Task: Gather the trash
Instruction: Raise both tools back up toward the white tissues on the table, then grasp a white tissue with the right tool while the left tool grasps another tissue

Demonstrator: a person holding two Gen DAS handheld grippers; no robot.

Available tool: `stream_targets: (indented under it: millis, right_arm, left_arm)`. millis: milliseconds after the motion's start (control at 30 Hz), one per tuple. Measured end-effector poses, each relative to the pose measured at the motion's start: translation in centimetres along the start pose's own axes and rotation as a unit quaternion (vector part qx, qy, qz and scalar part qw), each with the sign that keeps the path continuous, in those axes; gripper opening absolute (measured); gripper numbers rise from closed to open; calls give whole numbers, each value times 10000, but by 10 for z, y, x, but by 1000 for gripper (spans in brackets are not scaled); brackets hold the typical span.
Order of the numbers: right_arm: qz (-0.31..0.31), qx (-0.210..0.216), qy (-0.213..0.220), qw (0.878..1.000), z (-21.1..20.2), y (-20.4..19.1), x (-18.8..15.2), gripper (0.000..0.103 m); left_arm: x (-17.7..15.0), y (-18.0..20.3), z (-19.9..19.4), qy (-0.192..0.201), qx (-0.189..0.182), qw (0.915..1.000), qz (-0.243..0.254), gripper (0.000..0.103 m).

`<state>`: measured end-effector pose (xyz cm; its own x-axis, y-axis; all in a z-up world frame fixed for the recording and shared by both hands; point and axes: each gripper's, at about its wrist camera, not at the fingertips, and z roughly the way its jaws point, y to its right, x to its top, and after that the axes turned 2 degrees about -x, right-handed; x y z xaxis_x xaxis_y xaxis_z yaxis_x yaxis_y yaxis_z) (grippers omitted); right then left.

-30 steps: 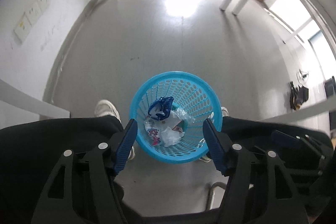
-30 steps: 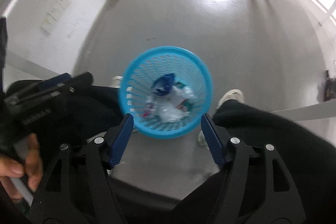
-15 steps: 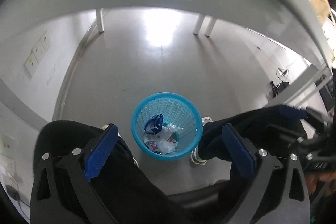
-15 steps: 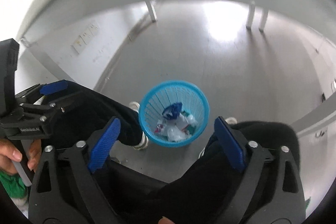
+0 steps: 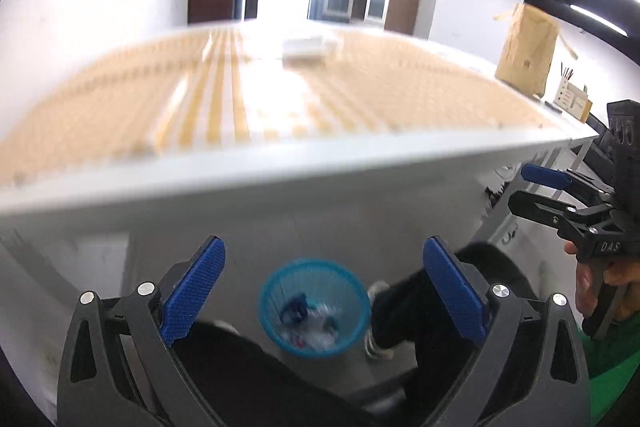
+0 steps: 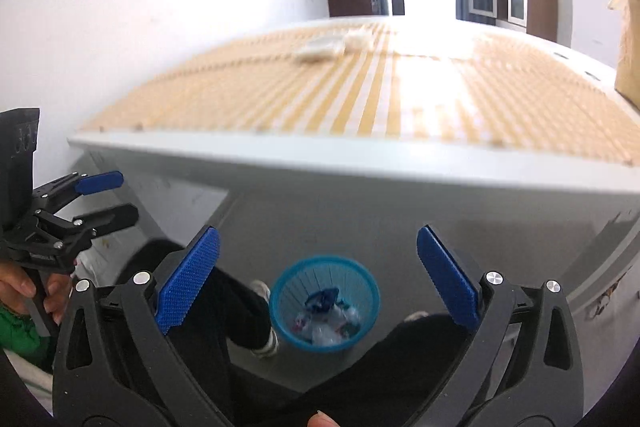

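A blue mesh basket (image 5: 316, 269) (image 6: 324, 259) stands on the floor under the table edge, between a person's feet, with crumpled wrappers and plastic trash (image 5: 316, 323) (image 6: 328, 315) inside. My left gripper (image 5: 323, 243) hangs high above it, open and empty. My right gripper (image 6: 318, 231) is also well above the basket; its jaws are opening and nothing is between them. Each gripper shows in the other's view, the right gripper (image 5: 518, 187) at the right edge and the left gripper (image 6: 130, 197) at the left. Blurred white crumpled items (image 5: 306, 47) (image 6: 320, 47) lie far back on the table.
A white table with a yellow checked cloth (image 5: 280, 99) (image 6: 360, 99) fills the middle of both views. A brown paper bag (image 5: 526, 47) stands at its right end. Legs in black trousers (image 6: 224, 307) and white shoes (image 5: 378, 343) flank the basket. Dark doors are behind.
Both grippers have risen from just over the basket to above the table's edge and tilted up. Their jaws have spread wider. The basket now looks small and far below.
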<state>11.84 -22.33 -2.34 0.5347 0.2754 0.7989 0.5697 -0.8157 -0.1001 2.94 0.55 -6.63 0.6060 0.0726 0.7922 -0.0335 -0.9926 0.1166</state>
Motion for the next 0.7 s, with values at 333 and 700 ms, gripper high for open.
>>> stream_targets:
  millis: [333, 700]
  right_arm:
    - [-84, -129, 519, 9985, 4, 27, 89, 94]
    - [31, 2, 119, 9999, 82, 56, 178, 86]
  left_arm:
    - [86, 3, 10, 385, 232, 9980, 449, 97]
    - [160, -11, 84, -155, 29, 9976, 670, 96]
